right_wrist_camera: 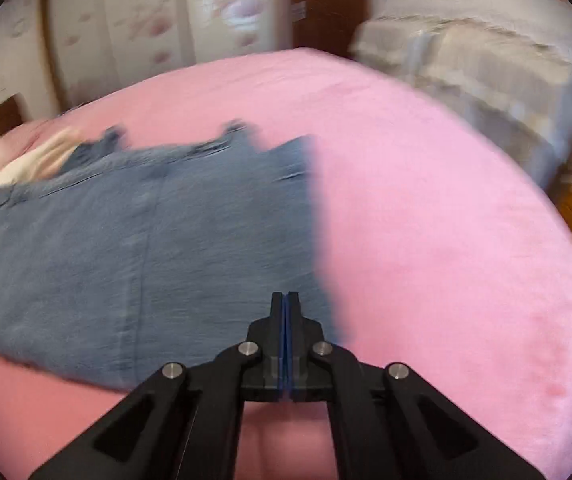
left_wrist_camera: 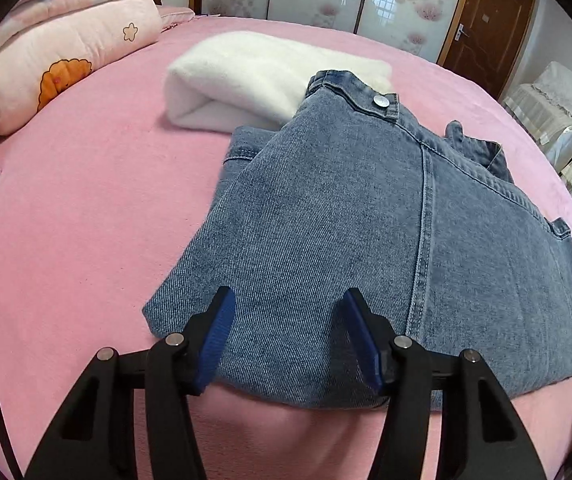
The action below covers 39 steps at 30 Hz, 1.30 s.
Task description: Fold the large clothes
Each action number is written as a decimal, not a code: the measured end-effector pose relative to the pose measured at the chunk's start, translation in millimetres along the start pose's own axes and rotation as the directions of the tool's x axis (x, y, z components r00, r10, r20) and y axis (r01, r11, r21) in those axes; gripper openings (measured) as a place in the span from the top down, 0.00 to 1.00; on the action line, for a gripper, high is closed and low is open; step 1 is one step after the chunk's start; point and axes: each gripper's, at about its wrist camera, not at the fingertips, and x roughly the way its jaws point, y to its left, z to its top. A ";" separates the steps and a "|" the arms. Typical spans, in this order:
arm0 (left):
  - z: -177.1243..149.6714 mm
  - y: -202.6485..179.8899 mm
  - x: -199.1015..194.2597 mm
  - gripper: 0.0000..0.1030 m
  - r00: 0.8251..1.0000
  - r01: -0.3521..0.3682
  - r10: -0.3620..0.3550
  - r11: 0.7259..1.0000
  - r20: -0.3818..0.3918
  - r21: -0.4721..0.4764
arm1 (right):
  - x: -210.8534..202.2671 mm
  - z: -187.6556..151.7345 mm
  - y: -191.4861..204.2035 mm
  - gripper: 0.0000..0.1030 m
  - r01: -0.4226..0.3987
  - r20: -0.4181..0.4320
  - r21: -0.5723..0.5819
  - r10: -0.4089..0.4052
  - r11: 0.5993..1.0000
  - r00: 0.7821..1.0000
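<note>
Hovering over the near fold of the jeans [left_wrist_camera: 366,216], the left gripper [left_wrist_camera: 288,300] is standing with its jaws apart, the blue pads [left_wrist_camera: 219,340] on either side of the denim's near edge but not pressing on it. The right gripper [right_wrist_camera: 285,300] is showing its jaws pressed flat together with no cloth between them, sitting above the near right corner of the folded jeans [right_wrist_camera: 145,248].

The jeans are lying folded into a thick rectangle toward the near edge of the pink bed [left_wrist_camera: 85,208], waistband end reaching toward the far side, where it is overlapping a folded white blanket [left_wrist_camera: 253,80].

A likely fault from here: if the left jaws are closing on only the top layer, the stacked denim may be peeling apart and undoing the fold as it is lifted. With the right jaws holding nothing, one corner could be dragging or sagging. The waistband could also be catching the blanket.

The left view is showing the metal button [left_wrist_camera: 380,100] and the pillow [left_wrist_camera: 65,60] at the far left corner. The right view, blurred, is showing the open bed beyond the jeans' right edge.
</note>
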 end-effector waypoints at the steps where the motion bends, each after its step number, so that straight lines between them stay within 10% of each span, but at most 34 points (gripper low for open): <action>1: -0.1 -0.4 1.1 0.46 1.000 -0.008 0.008 1.000 0.003 -0.003 | 5.0 -0.5 -12.6 1.00 -0.007 -0.022 0.053 0.008 0.999 1.000; 16: 3.5 2.1 -15.4 0.41 0.999 0.008 -0.009 0.999 -0.040 -0.046 | -16.0 8.8 -15.9 1.00 -0.005 -0.029 0.116 0.008 0.993 1.000; 31: 22.5 23.7 -135.0 0.27 0.999 0.012 -0.015 0.995 -0.036 -0.094 | -122.5 25.6 50.0 0.97 -0.199 0.007 0.030 0.198 0.980 0.980; 39: 15.1 13.9 -202.9 0.22 0.998 0.051 -0.049 0.997 0.039 -0.051 | -192.2 24.2 87.0 0.70 -0.269 0.083 -0.074 0.274 0.960 0.958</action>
